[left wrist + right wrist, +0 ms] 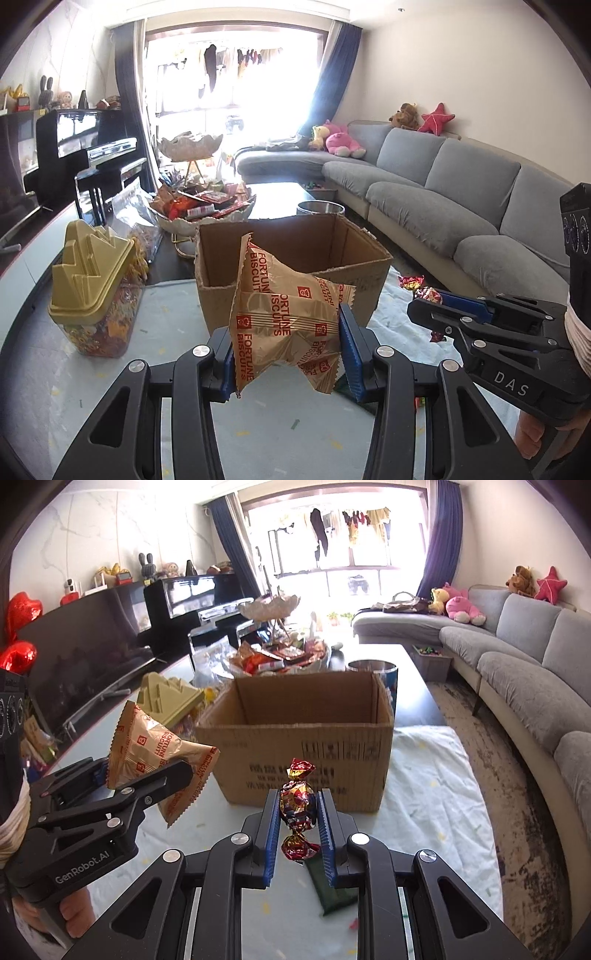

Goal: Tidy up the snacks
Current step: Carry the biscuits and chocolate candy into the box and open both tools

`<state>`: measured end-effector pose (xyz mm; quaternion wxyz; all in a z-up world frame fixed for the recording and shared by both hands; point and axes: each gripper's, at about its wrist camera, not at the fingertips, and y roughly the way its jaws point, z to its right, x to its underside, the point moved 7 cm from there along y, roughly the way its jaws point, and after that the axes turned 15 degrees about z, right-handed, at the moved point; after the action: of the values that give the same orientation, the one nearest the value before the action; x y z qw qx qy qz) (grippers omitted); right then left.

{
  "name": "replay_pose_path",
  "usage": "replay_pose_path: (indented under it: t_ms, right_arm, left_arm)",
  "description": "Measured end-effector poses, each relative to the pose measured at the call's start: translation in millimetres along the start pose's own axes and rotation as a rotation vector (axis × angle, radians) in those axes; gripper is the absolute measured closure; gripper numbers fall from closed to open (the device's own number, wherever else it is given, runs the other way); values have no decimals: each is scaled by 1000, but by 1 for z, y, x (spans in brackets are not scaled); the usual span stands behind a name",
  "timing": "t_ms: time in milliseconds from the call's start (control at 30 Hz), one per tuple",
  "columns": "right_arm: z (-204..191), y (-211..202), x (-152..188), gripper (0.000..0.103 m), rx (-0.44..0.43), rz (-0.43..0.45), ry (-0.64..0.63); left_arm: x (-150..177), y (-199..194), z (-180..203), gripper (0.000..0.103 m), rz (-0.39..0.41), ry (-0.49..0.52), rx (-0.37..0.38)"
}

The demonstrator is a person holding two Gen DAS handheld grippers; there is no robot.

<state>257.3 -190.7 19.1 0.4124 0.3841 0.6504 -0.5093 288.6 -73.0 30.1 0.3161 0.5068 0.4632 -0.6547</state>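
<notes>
Ribbed blue fingers (350,350) of my left gripper (288,354) pinch a crinkly tan packet (284,314) from both sides; its foil-like film is creased, its edges are saw-toothed, and it bears red "FORTUNE BISCUITS" lettering. It hangs above the bench (258,435), just in front of the cardboard box (295,254). My right gripper (295,819) is closed on a small candy (297,805), a glossy red-and-gold twist wrap with a flared end above and below the pads. It too is held clear of the bench, in front of the box's printed wall.

The box is plain brown corrugated board, open at the top with raw torn rims, and what I can see of its inside looks bare. It stands on a pale, wrinkled cloth (436,775) spread over the smooth bench. To the box's left stands a clear plastic jar (98,295) full of bright wrapped sweets, capped with a stepped, angular gold lid. Behind the box, a scalloped white bowl (207,218) on a gold stand is heaped with mixed snack packets. A flat dark green packet (332,890) lies on the cloth under my right fingers, and another twist candy (410,282) rests on the cloth right of the box.
</notes>
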Motion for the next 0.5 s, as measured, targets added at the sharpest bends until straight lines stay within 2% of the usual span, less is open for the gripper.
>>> replay_pose_path:
  t_ms: [200,500]
  right_arm:
    - [-3,10,-27,82,0,34,-26]
    - [-8,37,-59,82,-22,52,-24]
  left_arm:
    - [-18,14,-13,58,11,0,-37]
    - [-41,50,-27,58,-3,-1,-50]
